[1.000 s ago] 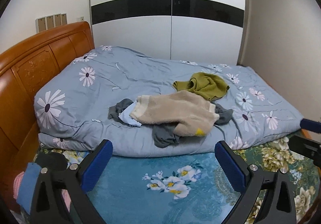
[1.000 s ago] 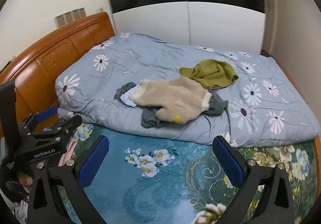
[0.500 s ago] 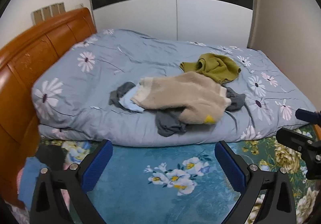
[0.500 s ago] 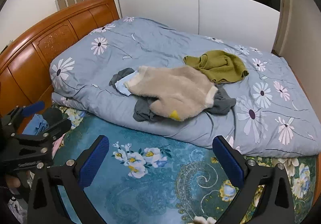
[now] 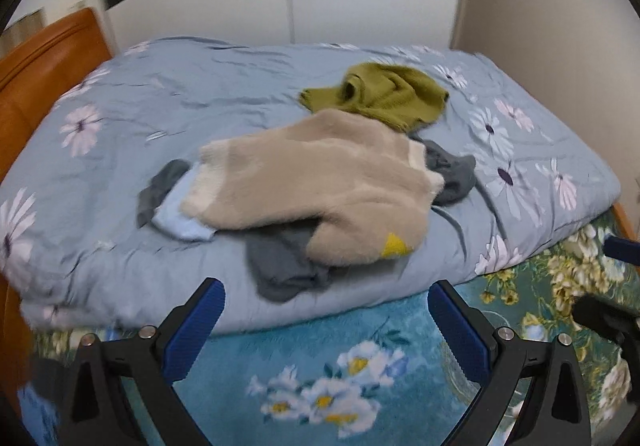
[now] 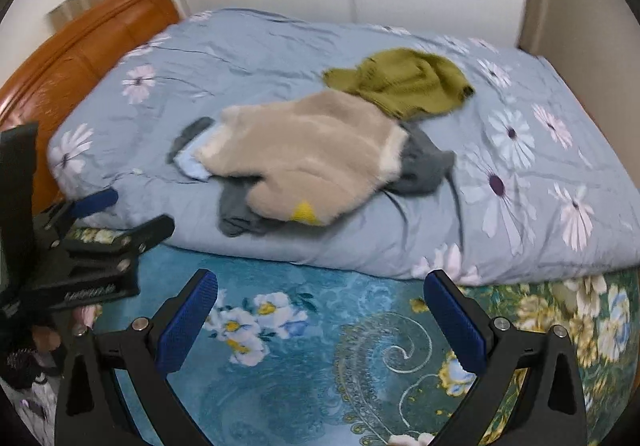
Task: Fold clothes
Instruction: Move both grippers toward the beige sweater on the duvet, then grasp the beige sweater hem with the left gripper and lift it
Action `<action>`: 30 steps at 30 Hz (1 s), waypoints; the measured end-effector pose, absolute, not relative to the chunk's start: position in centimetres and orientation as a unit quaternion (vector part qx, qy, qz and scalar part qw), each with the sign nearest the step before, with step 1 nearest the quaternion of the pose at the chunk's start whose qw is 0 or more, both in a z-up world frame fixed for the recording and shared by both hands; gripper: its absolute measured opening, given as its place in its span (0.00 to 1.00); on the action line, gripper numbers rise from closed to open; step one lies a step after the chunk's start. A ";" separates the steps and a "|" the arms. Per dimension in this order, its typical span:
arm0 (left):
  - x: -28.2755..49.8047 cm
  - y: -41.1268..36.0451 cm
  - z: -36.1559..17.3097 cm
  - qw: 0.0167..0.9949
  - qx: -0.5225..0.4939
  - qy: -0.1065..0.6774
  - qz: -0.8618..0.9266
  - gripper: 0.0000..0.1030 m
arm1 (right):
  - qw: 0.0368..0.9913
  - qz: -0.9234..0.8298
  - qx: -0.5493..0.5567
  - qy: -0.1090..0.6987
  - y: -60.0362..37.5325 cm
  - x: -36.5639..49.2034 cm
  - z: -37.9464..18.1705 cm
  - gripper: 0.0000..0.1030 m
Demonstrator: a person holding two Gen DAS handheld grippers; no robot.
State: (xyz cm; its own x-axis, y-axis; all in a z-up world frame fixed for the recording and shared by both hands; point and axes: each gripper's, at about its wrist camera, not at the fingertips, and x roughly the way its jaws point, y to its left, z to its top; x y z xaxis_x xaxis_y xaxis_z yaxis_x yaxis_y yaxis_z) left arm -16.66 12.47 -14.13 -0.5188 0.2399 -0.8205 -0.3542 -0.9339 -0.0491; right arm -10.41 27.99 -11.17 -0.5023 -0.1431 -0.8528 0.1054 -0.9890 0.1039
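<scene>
Two claws, both empty, face an unfolded heap of clothes on a bed.

Left wrist view: my left claw point(image 5: 324, 316) hangs wide open above the teal floral bedspread point(image 5: 304, 350), gripping nothing. Ahead, on the blue daisy-print duvet point(image 5: 240, 86), a fluffy beige sweater point(image 5: 320, 182) sprawls over a grey garment point(image 5: 284, 266) and a pale blue piece point(image 5: 180, 222); an olive green sweater point(image 5: 384, 94) lies just behind, touching the beige one. An orange wooden headboard point(image 5: 44, 62) stands at left.

Right wrist view: my right claw point(image 6: 320, 312) is equally wide open and bare, short of the duvet's near edge. The beige sweater point(image 6: 308, 154) tops the pile, its yellow patch point(image 6: 305, 212) nearest me. The left claw's body shows at far left.

I judge this the approach step; no folding has begun. The next move calls for bringing both claws forward to the beige sweater, pinching it and lifting it clear of the grey garment to spread flat.
</scene>
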 end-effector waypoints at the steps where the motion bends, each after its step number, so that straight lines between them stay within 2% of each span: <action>1: -17.6 13.5 -14.8 0.179 -0.461 0.069 0.867 1.00 | 0.060 -0.864 0.499 -0.025 28.6 -10.7 -11.8 1.00; 9: -22.7 23.2 -21.9 0.223 -0.456 0.190 0.840 0.99 | -0.021 -0.828 0.551 -0.103 33.9 -9.0 -17.4 1.00; 17: -23.7 28.6 -28.7 0.171 -0.458 0.324 0.810 0.92 | -0.060 -0.798 0.584 -0.132 37.5 -5.9 -20.8 1.00; 18: -24.0 28.7 -29.3 0.165 -0.463 0.334 0.804 0.87 | -0.064 -0.796 0.586 -0.137 37.9 -5.6 -21.1 1.00; 19: -24.3 28.7 -29.9 0.160 -0.469 0.344 0.798 0.77 | -0.066 -0.793 0.588 -0.143 38.3 -5.5 -21.3 1.00; 23: -25.6 28.2 -29.6 0.159 -0.470 0.340 0.799 0.56 | -0.069 -0.788 0.590 -0.163 39.2 -5.3 -21.9 1.00; 25: -25.9 28.3 -28.4 0.167 -0.457 0.337 0.806 0.34 | -0.067 -0.788 0.589 -0.167 39.3 -5.3 -22.0 1.00; 27: -26.3 28.1 -26.6 0.173 -0.442 0.324 0.819 0.23 | -0.063 -0.787 0.589 -0.170 39.4 -5.4 -22.1 1.00; 30: -27.4 26.5 -22.7 0.173 -0.434 0.267 0.843 0.17 | -0.056 -0.790 0.583 -0.178 39.3 -5.4 -21.6 1.00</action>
State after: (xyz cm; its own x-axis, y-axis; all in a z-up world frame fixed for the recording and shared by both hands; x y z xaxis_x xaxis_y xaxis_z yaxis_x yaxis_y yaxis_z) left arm -27.42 26.50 -22.74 -0.5638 0.0599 -0.8238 -0.5231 -0.7977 0.3000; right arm -5.37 39.27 -21.61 -0.3128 -0.1185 -0.9424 -0.2965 -0.9304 0.2154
